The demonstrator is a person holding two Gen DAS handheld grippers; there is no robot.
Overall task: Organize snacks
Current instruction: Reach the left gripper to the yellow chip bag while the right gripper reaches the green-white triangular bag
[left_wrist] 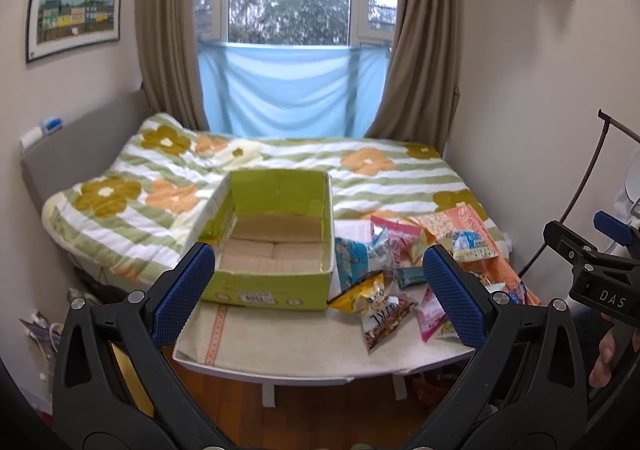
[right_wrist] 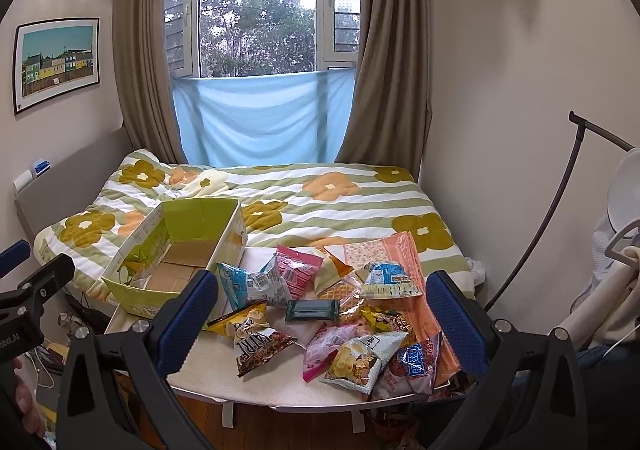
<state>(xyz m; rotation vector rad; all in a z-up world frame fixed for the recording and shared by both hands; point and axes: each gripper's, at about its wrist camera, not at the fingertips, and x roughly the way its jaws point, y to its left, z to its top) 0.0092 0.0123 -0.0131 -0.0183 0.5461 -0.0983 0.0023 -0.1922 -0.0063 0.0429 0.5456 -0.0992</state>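
Observation:
An open green cardboard box (left_wrist: 276,282) stands empty on the left of a small white table (left_wrist: 288,354); it also shows in the right wrist view (right_wrist: 140,300). A pile of several snack packets (right_wrist: 340,314) lies to its right, seen in the left wrist view too (left_wrist: 400,282). A dark green bar (right_wrist: 312,309) lies in the middle of the pile. My left gripper (left_wrist: 320,294) is open and empty, short of the table's near edge. My right gripper (right_wrist: 322,318) is open and empty, short of the pile.
A bed with a flowered striped quilt (right_wrist: 320,202) lies behind the table, under a curtained window (right_wrist: 256,10). A wall (right_wrist: 520,90) is on the right, with a curved dark stand (right_wrist: 560,202). Wooden floor (left_wrist: 320,418) shows below the table. Clutter lies at the left floor (left_wrist: 44,334).

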